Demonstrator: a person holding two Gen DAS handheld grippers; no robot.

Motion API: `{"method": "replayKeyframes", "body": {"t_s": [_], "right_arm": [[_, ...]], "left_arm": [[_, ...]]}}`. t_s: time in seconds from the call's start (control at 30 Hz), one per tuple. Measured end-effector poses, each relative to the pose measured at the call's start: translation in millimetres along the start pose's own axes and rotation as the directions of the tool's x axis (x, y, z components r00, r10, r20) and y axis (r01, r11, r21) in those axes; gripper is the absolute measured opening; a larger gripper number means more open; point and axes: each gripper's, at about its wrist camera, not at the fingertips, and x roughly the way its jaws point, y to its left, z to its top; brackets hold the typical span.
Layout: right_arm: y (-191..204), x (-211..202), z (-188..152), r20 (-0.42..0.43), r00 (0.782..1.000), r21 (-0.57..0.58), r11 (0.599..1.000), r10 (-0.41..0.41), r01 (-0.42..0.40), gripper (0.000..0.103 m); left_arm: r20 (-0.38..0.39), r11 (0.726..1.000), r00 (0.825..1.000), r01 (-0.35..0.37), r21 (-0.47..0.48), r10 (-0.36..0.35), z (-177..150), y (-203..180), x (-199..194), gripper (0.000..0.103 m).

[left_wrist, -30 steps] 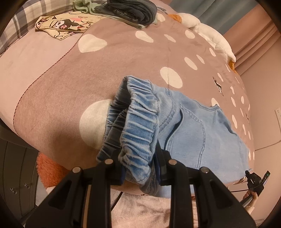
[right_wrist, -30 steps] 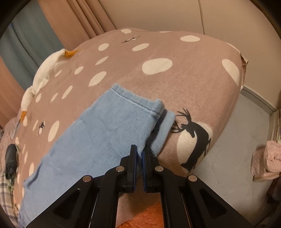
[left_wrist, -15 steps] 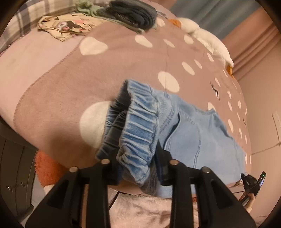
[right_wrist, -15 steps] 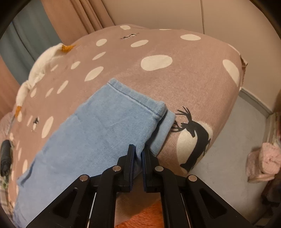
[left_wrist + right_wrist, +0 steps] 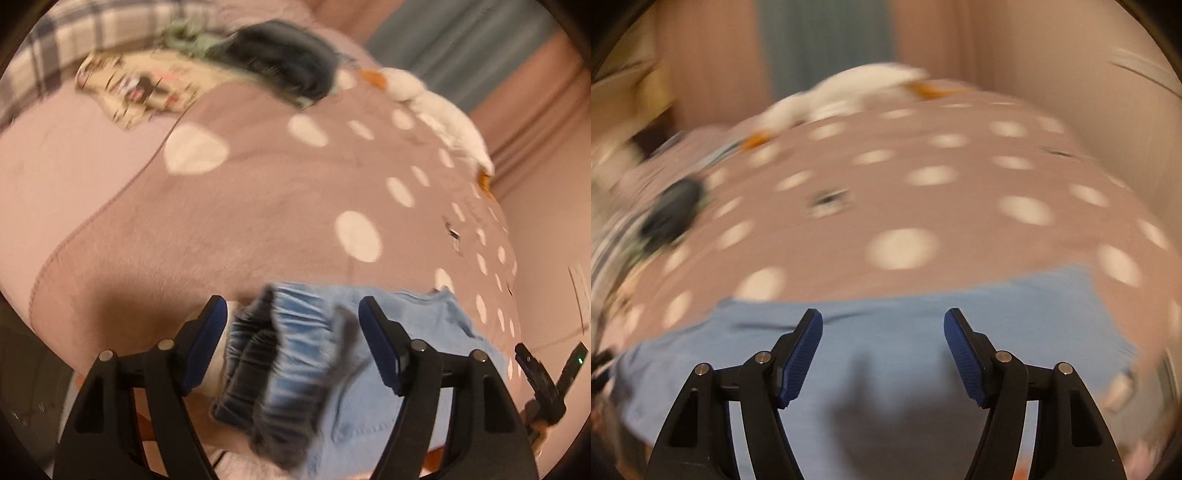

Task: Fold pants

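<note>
Light blue denim pants (image 5: 399, 373) lie along the near edge of the bed on a dotted blanket. Their gathered elastic waistband (image 5: 291, 350) bunches between the fingers of my left gripper (image 5: 291, 306). The left jaws are opening and the pads stand clear of the cloth on both sides. In the blurred right wrist view, my right gripper (image 5: 882, 317) hovers over the flat leg of the pants (image 5: 886, 354). Its jaws are opening with nothing between them. The right gripper also shows small at the right edge of the left wrist view (image 5: 546, 373).
The brown blanket with white dots (image 5: 258, 221) covers the bed. A dark clothes pile (image 5: 284, 70), a printed cloth (image 5: 140, 88) and a white plush toy (image 5: 443, 122) lie at the far side. Curtains and a wall stand behind the bed.
The left jaws spread and let go of the waistband. The right jaws opened off the leg hem, and the right gripper swung fast along the pants while rolling.
</note>
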Motion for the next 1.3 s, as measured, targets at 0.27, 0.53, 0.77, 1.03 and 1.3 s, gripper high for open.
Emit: {"method": "replayKeyframes", "body": {"t_s": [0.27, 0.53, 0.77, 1.03, 1.3], "right_arm": [[95.6, 63.1, 15.8, -0.17, 0.973, -0.224, 0.955, 0.156, -0.193, 0.068], [148.4, 114.6, 10.6, -0.307, 0.947, -0.363, 0.909, 0.093, -0.207, 0.068], [146.8, 126.7, 9.1, -0.294, 0.955, -0.416, 0.896, 0.03, -0.156, 0.029], [128.4, 107.2, 31.4, -0.235, 0.962, -0.295, 0.933, 0.136, -0.204, 0.003], [126.3, 146.5, 22.2, -0.278, 0.959, -0.272, 0.952, 0.064, -0.142, 0.0]], "left_arm": [[-0.026, 0.998, 0.998, 0.058, -0.032, -0.059, -11.1, 12.6, 8.1, 0.054], [-0.021, 0.998, 0.998, 0.063, -0.015, -0.063, -12.7, 16.8, 13.8, 0.059], [-0.017, 0.997, 0.997, 0.073, -0.011, -0.073, -11.0, 19.3, 16.6, 0.06], [0.005, 0.999, 0.999, 0.046, 0.008, -0.046, -11.3, 13.2, 14.7, 0.056], [0.032, 0.998, 0.999, -0.024, 0.062, 0.022, -10.6, 3.3, 16.2, 0.055]]}}
